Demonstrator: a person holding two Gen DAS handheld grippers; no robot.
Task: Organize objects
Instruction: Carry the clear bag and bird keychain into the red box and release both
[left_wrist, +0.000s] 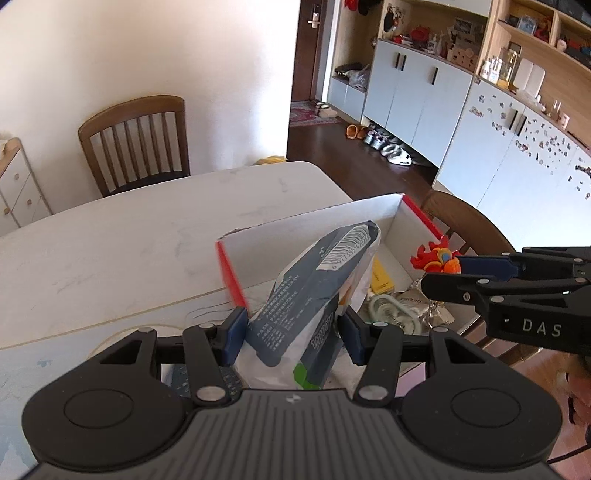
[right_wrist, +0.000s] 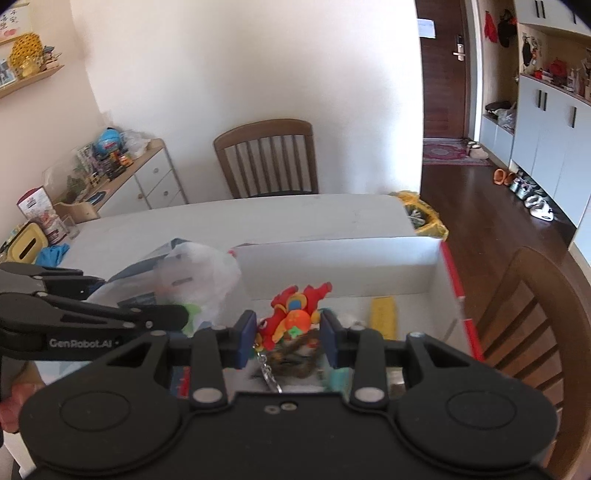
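Observation:
My left gripper (left_wrist: 291, 334) is shut on a grey and white snack bag (left_wrist: 314, 295), held tilted over the near left corner of a white cardboard box with red edges (left_wrist: 314, 225). My right gripper (right_wrist: 288, 341) is shut on a red and orange plush toy keychain (right_wrist: 291, 317), held over the box (right_wrist: 332, 266). In the left wrist view the right gripper (left_wrist: 448, 271) reaches in from the right with the toy (left_wrist: 434, 258). In the right wrist view the left gripper (right_wrist: 173, 314) comes in from the left with the bag (right_wrist: 192, 277).
Inside the box lie a yellow packet (left_wrist: 380, 278), a foil wrapper (left_wrist: 424, 299) and other small items. The box sits on a white table (left_wrist: 129, 240). A wooden chair (left_wrist: 136, 144) stands at the far side, another chair (right_wrist: 532, 317) right of the box. Floor and cabinets lie to the right.

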